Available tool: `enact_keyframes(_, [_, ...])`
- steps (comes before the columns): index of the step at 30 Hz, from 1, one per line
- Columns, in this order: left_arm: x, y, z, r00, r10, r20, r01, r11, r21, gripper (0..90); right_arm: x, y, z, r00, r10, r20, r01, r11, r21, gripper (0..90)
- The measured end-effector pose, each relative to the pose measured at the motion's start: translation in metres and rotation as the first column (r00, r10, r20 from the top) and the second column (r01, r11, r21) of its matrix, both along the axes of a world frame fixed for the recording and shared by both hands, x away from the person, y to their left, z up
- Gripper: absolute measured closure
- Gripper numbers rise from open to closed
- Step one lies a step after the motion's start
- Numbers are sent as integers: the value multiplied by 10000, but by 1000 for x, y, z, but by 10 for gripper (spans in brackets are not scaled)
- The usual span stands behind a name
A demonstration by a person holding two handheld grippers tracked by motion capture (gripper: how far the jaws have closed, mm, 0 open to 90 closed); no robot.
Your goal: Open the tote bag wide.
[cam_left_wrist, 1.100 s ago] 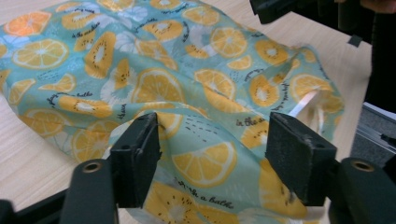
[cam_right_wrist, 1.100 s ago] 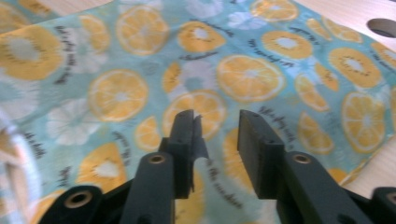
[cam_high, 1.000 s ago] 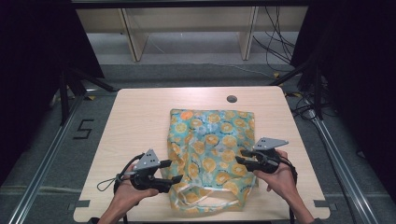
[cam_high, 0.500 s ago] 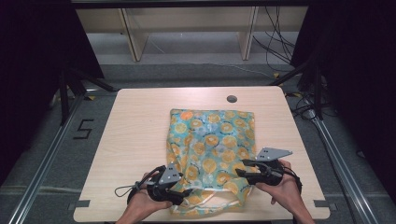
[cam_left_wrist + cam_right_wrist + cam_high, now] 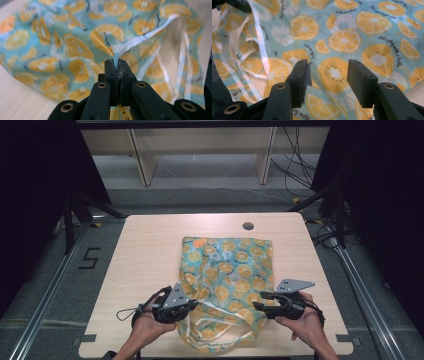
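Black plastic jaws of the left gripper (image 5: 117, 75) are clenched on the white-trimmed edge of the thin turquoise fabric bag printed with orange slices (image 5: 227, 275). In the left gripper view the cloth rises in a small peak just above the jaw tips, and the white hem runs away from there to the upper right. I think the pinch is on the hem because this is the strongest part of the opening, so the mouth can be lifted or pulled without the cloth slipping out.

In the high view the bag lies flat in the middle of the pale wooden table (image 5: 150, 250), its closed end toward the far side near the small dark round hole in the tabletop (image 5: 248, 226) and its open mouth toward the person. The white fabric handles (image 5: 220, 330) are loose and curl at the near edge, between the two hands.

On the right, the right gripper (image 5: 328, 72) stands with its jaws apart, grasping nothing, directly over the right part of the bag near the mouth. It is probably placed there to take the opposite side of the opening. The fabric looks light and a little wrinkled, with small printed words between the fruits.
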State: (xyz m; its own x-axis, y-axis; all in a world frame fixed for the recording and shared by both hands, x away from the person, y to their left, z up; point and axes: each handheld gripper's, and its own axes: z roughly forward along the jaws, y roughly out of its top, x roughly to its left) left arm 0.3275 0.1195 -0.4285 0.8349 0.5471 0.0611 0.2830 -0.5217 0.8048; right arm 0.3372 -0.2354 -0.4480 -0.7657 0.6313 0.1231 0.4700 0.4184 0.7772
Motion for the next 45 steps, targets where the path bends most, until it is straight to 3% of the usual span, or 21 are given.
enact_keyframes(2, [10,2,13,9998,-68,191,68,10000,-6,876,-3,1,4,9996,-199,-187,202,9997,165,510])
enact_keyframes(4, [22,3,23,9999,31,124,-27,9993,-383,877,-2,1,6,9997,130,219,-134,9997,204,510])
enact_keyframes(7, [41,3,34,9992,367,151,-353,9960,-825,877,-7,3,13,10000,-71,3,71,9993,377,506])
enact_keyframes(9, [53,3,38,9979,642,130,-625,9928,-1025,876,-5,2,17,9991,77,427,-91,9994,337,499])
enact_keyframes(14, [77,3,38,9973,717,-172,-733,9899,-1217,875,-6,1,22,9995,29,324,-42,9992,385,481])
enact_keyframes(16, [87,5,35,9964,779,-320,-812,9895,-1197,875,-5,2,24,9977,238,636,-260,9991,325,462])
enact_keyframes(19, [103,6,30,9916,1115,-658,-1202,9814,-1494,874,-8,7,25,9986,231,472,-246,9992,317,444])
enact_keyframes(21, [108,6,29,9879,1294,-853,-1414,9779,-1537,873,-5,10,25,9950,472,884,-476,9989,29,429])
enact_keyframes(26, [118,7,29,9887,1094,-1021,-1226,9835,-1333,869,1,26,20,9955,570,751,-545,9979,-353,483])
enact_keyframes(27, [119,6,29,9871,1192,-1071,-1336,9812,-1395,868,12,33,19,9893,883,1160,-796,9938,-776,732])
enact_keyframes(30, [125,5,27,9848,1280,-1172,-1438,9798,-1388,866,27,42,23,9767,1015,1891,-686,9825,-1732,896])
enact_keyframes(33, [132,9,21,9816,1381,-1321,-1538,9811,-1173,863,51,43,33,9726,724,2210,-420,9894,-1392,900])
enact_keyframes(35, [138,13,16,9801,1473,-1332,-1579,9848,-728,859,67,39,43,9767,164,2141,-42,9984,-569,900])
enact_keyframes(37, [145,16,7,9732,1636,-1613,-1791,9800,-870,860,83,33,50,9792,-363,1994,408,9990,-186,900])
enact_keyframes(38, [145,16,7,9732,1636,-1613,-1791,9800,-870,860,83,33,50,9792,-363,1994,408,9990,-186,900])
enact_keyframes(39, [153,15,-4,9625,1663,-2142,-1911,9763,-1011,860,103,27,48,9773,-761,1979,813,9965,-185,900])
enact_keyframes(40, [153,15,-4,9625,1663,-2142,-1911,9763,-1011,860,103,27,48,9773,-761,1979,813,9965,-185,900])
enact_keyframes(41, [156,12,-10,9559,1649,-2430,-1982,9729,-1191,860,113,27,45,9794,-1016,1744,1066,9941,-192,900])
enact_keyframes(42, [160,9,-13,9552,1548,-2522,-1840,9782,-964,859,122,28,41,9812,-1205,1510,1292,9904,-487,900])
enact_keyframes(43, [165,2,-19,9547,1650,-2477,-1831,9817,-515,846,140,33,30,9774,-1208,1735,1426,9826,-1190,900])
enact_keyframes(45, [167,0,-21,9522,1749,-2505,-1926,9801,-475,783,153,35,21,9798,-1391,1437,1587,9780,-1352,900])
